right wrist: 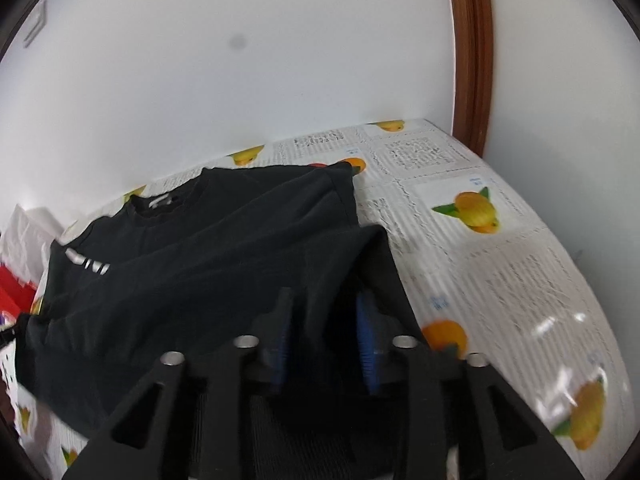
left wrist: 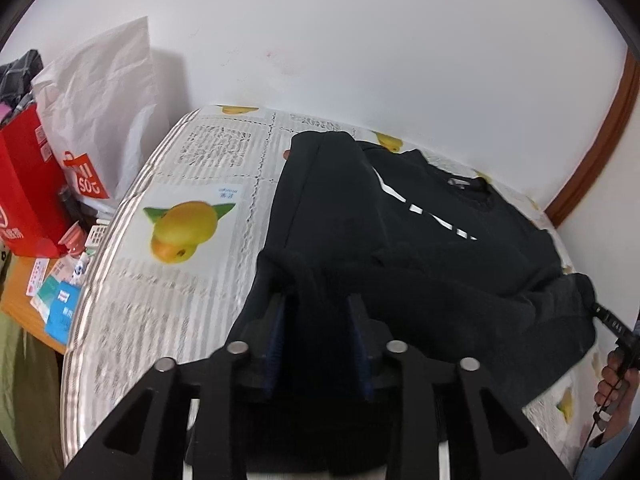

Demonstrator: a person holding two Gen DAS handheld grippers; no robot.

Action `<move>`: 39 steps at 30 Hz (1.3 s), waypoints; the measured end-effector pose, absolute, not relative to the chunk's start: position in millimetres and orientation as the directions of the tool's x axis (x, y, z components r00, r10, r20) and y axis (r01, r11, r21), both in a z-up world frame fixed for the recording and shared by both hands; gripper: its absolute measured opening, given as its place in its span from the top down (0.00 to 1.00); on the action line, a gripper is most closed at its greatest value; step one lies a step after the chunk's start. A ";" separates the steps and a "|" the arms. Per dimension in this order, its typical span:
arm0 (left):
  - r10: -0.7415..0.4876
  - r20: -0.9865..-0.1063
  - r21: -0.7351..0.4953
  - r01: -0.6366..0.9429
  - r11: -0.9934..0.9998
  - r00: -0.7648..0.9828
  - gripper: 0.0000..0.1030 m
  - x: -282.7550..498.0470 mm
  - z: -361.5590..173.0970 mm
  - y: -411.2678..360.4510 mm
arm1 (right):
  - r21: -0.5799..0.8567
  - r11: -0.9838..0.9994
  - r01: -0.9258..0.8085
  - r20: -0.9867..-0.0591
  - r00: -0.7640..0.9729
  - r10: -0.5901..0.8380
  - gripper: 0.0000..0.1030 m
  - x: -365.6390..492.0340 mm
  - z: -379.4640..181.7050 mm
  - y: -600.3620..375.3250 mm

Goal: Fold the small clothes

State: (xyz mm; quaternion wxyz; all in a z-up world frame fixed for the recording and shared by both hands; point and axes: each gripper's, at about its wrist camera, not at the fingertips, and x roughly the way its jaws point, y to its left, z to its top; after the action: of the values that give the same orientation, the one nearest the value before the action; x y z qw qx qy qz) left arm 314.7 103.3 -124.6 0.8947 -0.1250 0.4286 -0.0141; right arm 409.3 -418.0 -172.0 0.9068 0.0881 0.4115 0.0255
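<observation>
Nearest the lens, left hand-held gripper pinching a bunched fold of the black T-shirt at its near hem, blue-padded fingers part-spread with dark cloth filling the gap between them. Likewise the right hand-held gripper, clamped on another gathered fold of the same black T-shirt, blue pads pressed against fabric on both sides. Near edge of the garment lifted and draped from both grips, the rest lying on the desk, covered in a glossy cloth printed with yellow fruit and newspaper text. White lettering across the chest partly folded under; collar and label toward the far side, near the white wall. In the left wrist view, a hand on the other tool's handle at right edge. Beyond the desk's left rim, a red bag, a white shopping bag and small boxes on a lower wooden surface. Brown wooden trim at the far corner.
</observation>
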 end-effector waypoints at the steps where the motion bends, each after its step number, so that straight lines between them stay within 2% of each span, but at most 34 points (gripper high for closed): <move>1: -0.153 -0.753 -0.257 -0.072 0.964 0.640 0.63 306.1 -122.7 105.9 | 0.181 0.983 0.024 -0.739 0.663 0.120 0.49 399.4 -169.5 -420.7; 2: -0.162 -0.748 -0.267 -0.070 0.961 0.644 0.59 299.6 -121.6 107.6 | 0.182 0.983 0.024 -0.734 0.668 0.119 0.49 391.3 -167.6 -423.3; 3: -0.160 -0.744 -0.270 -0.074 0.960 0.648 0.49 290.6 -120.5 110.0 | 0.180 0.983 0.022 -0.733 0.670 0.119 0.48 385.5 -166.0 -424.8; 4: -0.152 -0.743 -0.266 -0.079 0.961 0.652 0.44 284.6 -120.4 111.7 | 0.175 0.984 0.020 -0.732 0.672 0.116 0.47 378.6 -164.3 -426.8; 9: -0.086 -0.767 -0.202 -0.113 0.973 0.636 0.44 254.8 -130.3 118.7 | 0.090 0.994 0.058 -0.734 0.679 0.027 0.47 356.8 -166.9 -439.5; 14: -0.052 -0.797 -0.176 -0.148 0.973 0.602 0.45 249.3 -148.3 126.2 | 0.124 0.987 0.099 -0.766 0.642 0.032 0.47 358.6 -186.3 -458.2; 20: -0.047 -0.813 -0.165 -0.152 0.975 0.581 0.46 269.4 -161.4 126.7 | 0.232 0.966 0.112 -0.771 0.627 0.112 0.48 375.7 -200.3 -463.9; 23: -0.047 -0.810 -0.167 -0.152 0.974 0.585 0.53 274.0 -163.5 123.7 | 0.267 0.957 0.114 -0.779 0.610 0.145 0.48 385.4 -207.0 -462.2; 24: -0.050 -0.808 -0.167 -0.148 0.975 0.587 0.58 274.2 -163.3 122.3 | 0.276 0.954 0.115 -0.780 0.607 0.152 0.51 387.5 -208.5 -461.3; 25: -0.049 -0.807 -0.166 -0.147 0.975 0.588 0.63 274.3 -163.1 120.5 | 0.294 0.950 0.100 -0.774 0.609 0.175 0.56 387.9 -209.1 -460.4; 26: -0.046 -0.806 -0.162 -0.145 0.976 0.590 0.66 273.6 -162.9 119.0 | 0.307 0.948 0.083 -0.768 0.610 0.196 0.68 387.6 -208.9 -459.0; 28: -0.040 -0.801 -0.145 -0.130 0.981 0.597 0.80 270.7 -161.2 113.9 | 0.289 0.955 0.071 -0.764 0.618 0.185 0.78 384.4 -206.0 -455.0; 29: -0.036 -0.800 -0.137 -0.124 0.983 0.599 0.82 268.8 -159.8 111.2 | 0.274 0.960 0.060 -0.763 0.621 0.179 0.84 382.6 -204.2 -452.6; 30: -0.028 -0.799 -0.125 -0.121 0.985 0.601 0.84 267.4 -158.4 109.2 | 0.257 0.965 0.051 -0.765 0.621 0.171 0.86 380.2 -202.1 -450.1; 39: -0.048 -0.813 -0.149 -0.128 0.980 0.580 0.85 230.2 -154.2 106.8 | 0.241 0.969 0.052 -0.779 0.606 0.162 0.89 344.3 -195.2 -457.3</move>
State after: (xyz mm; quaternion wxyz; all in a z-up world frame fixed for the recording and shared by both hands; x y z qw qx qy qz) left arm 230.2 106.8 -154.2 0.8837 -0.0961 0.4576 0.0227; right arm 344.3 -457.3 -195.2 0.8879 0.1205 0.4429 0.0309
